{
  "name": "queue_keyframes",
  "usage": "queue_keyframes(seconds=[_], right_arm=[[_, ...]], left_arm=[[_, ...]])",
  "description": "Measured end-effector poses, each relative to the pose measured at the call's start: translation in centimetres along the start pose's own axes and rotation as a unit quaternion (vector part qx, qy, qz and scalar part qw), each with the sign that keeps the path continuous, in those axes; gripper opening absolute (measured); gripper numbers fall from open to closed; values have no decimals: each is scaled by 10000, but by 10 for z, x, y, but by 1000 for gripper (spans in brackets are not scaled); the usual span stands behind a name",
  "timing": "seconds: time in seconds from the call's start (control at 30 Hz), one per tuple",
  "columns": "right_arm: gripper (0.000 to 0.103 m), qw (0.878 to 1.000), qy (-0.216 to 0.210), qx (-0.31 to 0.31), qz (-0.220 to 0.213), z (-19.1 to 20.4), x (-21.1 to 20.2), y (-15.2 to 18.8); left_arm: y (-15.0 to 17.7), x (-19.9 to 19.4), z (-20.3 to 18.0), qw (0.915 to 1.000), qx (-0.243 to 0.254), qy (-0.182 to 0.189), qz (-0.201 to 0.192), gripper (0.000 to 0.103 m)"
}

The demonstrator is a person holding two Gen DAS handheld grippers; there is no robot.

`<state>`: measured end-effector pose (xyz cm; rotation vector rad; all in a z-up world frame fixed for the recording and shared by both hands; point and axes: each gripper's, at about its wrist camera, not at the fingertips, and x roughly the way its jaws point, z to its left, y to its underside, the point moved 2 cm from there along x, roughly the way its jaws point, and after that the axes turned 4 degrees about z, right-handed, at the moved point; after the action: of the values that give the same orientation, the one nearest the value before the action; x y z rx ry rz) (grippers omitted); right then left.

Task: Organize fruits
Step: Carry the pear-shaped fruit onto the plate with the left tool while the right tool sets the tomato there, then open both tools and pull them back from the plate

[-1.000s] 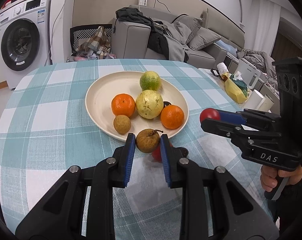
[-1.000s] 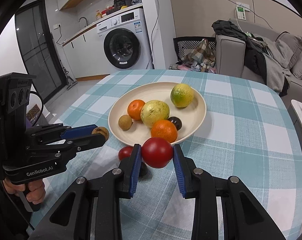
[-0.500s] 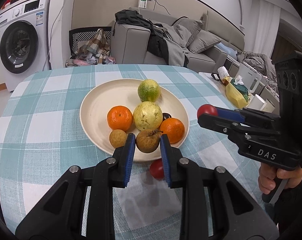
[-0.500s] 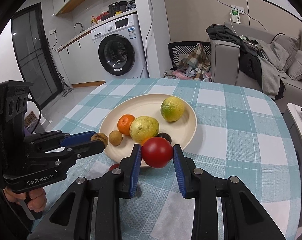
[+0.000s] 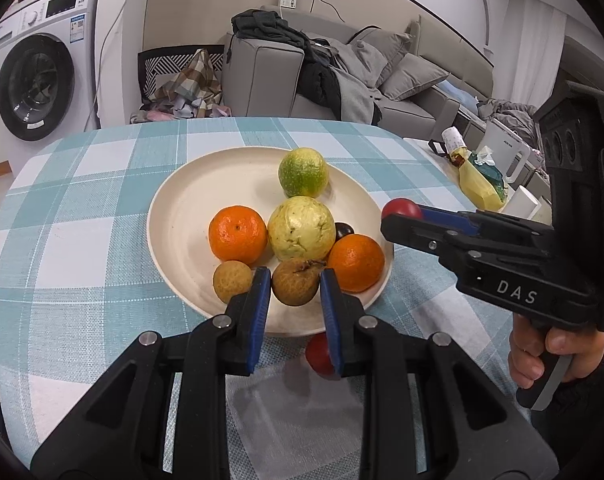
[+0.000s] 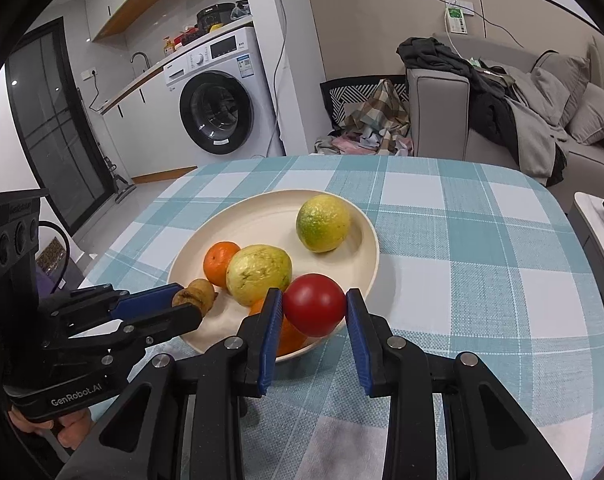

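Claws (image 5: 294,286) (image 6: 313,312) clamp brown fruit (image 5: 296,281), red tomato (image 6: 313,310).

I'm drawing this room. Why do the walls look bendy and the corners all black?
Left wrist view: a fisheye lens curves the far walls and washing machine, and leaves black corners; the plate and the brown fruit in the left gripper look sharp. Right wrist view: same bending and dark rim; soft light puts a small shine on the red fruit in the right gripper.
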<state>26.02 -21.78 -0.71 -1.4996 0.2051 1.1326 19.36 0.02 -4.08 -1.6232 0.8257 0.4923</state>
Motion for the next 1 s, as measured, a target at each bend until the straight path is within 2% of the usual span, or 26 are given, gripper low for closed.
queue_keyframes(seconds=[0.67,0.8,0.9,1.0], right_arm=[[33,9998,193,2,85,-2,13,-5],[38,9997,245,-12,58,-3,6,-3],[45,9996,289,-50,14,-2,-4,0],[56,9996,271,-56,-18,-1,-14,4]], left_arm=[[1,13,8,9999,-69,-64,101,23],[1,7,10,9999,-103,-90,85,23],[2,0,10,9998,-92,-152,51,31],[4,-11,10,9997,-54,-238,-38,50]])
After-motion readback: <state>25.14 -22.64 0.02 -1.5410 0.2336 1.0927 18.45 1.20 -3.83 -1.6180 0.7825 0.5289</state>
